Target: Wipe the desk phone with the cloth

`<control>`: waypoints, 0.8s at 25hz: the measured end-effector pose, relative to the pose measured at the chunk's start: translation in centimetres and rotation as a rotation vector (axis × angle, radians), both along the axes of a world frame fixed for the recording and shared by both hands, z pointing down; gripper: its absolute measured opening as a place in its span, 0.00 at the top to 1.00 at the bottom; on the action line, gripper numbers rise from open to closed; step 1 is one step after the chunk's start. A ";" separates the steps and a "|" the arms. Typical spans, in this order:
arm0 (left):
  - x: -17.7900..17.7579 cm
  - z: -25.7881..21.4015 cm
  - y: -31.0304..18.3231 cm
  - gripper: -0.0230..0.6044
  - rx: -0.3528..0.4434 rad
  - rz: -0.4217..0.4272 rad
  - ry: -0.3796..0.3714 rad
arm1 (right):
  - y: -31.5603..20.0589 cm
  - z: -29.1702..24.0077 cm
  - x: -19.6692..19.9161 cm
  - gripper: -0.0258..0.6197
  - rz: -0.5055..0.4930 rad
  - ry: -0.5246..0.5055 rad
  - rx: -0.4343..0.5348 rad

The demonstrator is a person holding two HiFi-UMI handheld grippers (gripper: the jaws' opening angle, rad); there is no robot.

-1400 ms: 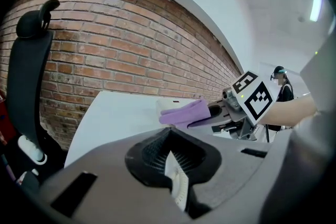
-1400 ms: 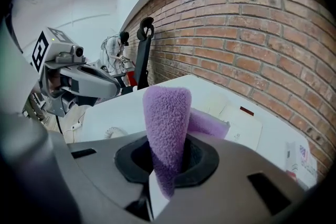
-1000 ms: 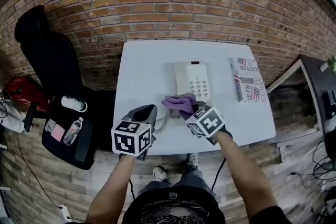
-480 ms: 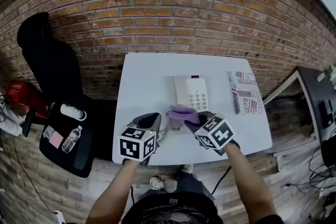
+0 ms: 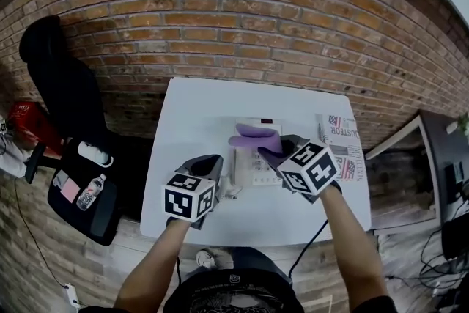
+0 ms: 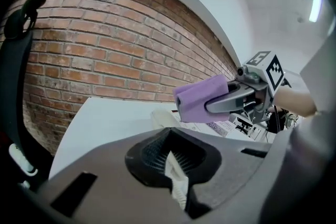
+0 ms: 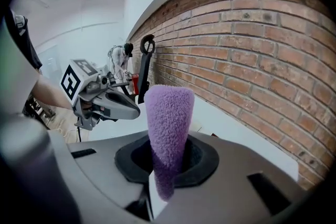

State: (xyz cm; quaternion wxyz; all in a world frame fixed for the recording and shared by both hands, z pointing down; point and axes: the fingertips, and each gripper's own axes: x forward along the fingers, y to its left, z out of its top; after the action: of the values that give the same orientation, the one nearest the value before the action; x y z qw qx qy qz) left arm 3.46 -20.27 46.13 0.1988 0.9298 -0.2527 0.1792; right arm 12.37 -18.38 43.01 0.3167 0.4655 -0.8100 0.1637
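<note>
A white rectangular table [image 5: 190,113] stood against a rough red brick wall [image 5: 242,11]. Near its middle lay the desk phone [image 5: 253,168], a pale, flat plastic block with a grid of small keys.

The right gripper [image 5: 275,149], grey and smooth with a black-and-white marker cube, had its fingers clamped on the cloth [image 5: 253,135]. In the right gripper view the cloth [image 7: 168,128] was a fuzzy purple towelling, folded into a thick rounded tongue that stood out from between the fingers. In the head view it lay over the far half of the phone and hid that part. Whether it touched the phone could not be told.

The left gripper [image 5: 211,161] pointed at the phone's left edge, just beside it. In the left gripper view its fingers [image 6: 176,186] were pressed together with nothing between them, only a white ribbed edge showing at the seam. Beyond them the purple cloth [image 6: 202,98] showed as a soft, blocky fold above the phone [image 6: 160,117].

On the table's right end lay a printed magazine [image 5: 341,135], apart from the phone. Left of the table stood a black office chair [image 5: 62,84], with a clear plastic water bottle [image 5: 86,194] lying on its seat. A dark desk [image 5: 447,157] stood at the far right.
</note>
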 end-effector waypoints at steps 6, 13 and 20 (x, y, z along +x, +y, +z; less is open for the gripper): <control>1.0 0.3 -2.4 0.96 -0.009 -0.067 -0.027 | -5.4 -1.3 2.2 0.89 -0.089 0.002 0.014; 1.5 1.0 -4.5 0.96 -0.031 -0.143 -0.045 | -12.1 0.2 2.5 0.89 -0.197 -0.045 -0.001; 2.7 1.5 -7.4 0.96 -0.038 -0.241 -0.047 | -17.1 4.3 1.9 0.89 -0.314 -0.128 -0.128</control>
State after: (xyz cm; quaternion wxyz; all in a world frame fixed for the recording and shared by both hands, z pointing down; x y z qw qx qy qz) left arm 6.16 -27.67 47.58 0.2307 0.8843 -0.3635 0.1807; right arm 14.25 -35.43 47.33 0.3150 0.3008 -0.8792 0.1930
